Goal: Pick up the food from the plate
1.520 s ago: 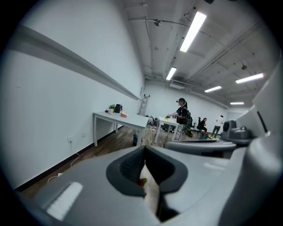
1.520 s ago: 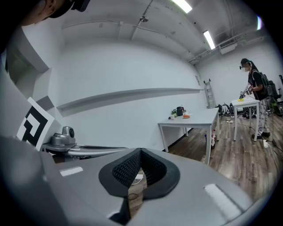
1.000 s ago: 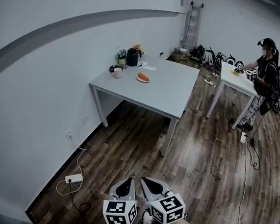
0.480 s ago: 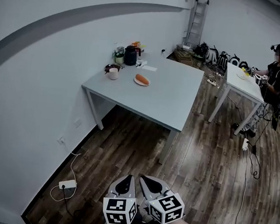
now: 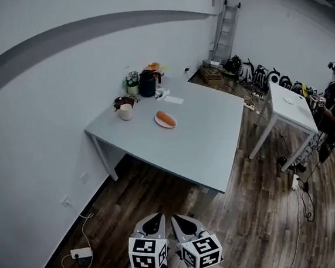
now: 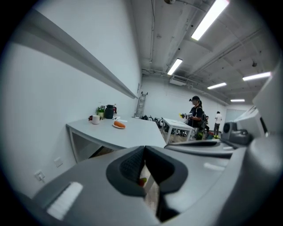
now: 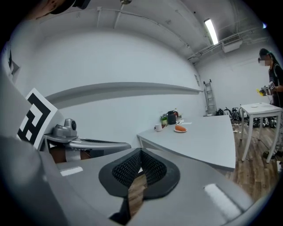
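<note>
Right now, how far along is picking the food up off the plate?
Nothing looks done: the orange oblong food lies on the small white plate on the grey table. In hand: nothing; the left gripper and right gripper are shut, empty, held low, short of the table. Left: approach, open, grasp, lift.

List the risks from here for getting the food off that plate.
1. Both grippers, left and right, are shut and far from the table. Arriving shut would likely shove the food rather than grasp it.
2. The white mug stands near the plate, so a wide approach may knock it.
</note>
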Demonstrator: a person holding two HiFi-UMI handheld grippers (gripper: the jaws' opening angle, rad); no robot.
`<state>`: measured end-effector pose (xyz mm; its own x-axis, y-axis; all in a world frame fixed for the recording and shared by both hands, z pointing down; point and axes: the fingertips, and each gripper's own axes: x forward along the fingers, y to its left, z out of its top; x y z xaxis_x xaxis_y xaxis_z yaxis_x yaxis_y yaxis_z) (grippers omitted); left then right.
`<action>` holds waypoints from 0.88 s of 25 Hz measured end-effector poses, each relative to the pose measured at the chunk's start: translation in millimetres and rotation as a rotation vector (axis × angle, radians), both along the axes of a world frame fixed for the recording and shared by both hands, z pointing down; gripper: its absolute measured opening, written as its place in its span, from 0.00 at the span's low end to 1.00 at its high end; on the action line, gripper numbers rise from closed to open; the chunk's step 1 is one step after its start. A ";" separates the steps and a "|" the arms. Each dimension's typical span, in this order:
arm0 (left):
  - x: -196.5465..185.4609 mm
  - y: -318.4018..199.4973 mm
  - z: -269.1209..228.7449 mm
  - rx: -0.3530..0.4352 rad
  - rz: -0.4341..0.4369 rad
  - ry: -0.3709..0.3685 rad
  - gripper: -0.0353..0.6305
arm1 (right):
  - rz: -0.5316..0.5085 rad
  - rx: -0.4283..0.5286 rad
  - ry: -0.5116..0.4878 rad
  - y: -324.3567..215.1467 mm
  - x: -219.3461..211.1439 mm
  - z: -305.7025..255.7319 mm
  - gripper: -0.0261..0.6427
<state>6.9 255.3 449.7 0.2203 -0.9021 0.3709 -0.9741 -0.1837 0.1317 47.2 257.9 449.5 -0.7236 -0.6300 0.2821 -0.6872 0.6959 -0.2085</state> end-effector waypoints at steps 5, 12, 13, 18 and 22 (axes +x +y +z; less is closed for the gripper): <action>-39.8 -90.5 -7.6 0.022 0.045 -0.011 0.06 | 0.071 0.038 -0.002 -93.4 -31.9 -8.2 0.04; -77.8 -189.7 -2.5 -0.007 0.079 0.004 0.06 | 0.131 0.040 0.032 -200.1 -60.3 -10.4 0.04; -80.7 -202.7 -1.9 -0.010 0.083 0.006 0.06 | 0.132 0.040 0.037 -213.8 -63.9 -10.7 0.04; -95.3 -267.1 8.1 -0.031 0.088 0.026 0.06 | 0.100 0.055 0.092 -284.9 -84.2 -6.3 0.04; -115.9 -322.5 18.6 -0.032 0.071 0.031 0.06 | 0.072 0.060 0.130 -356.3 -101.5 2.2 0.04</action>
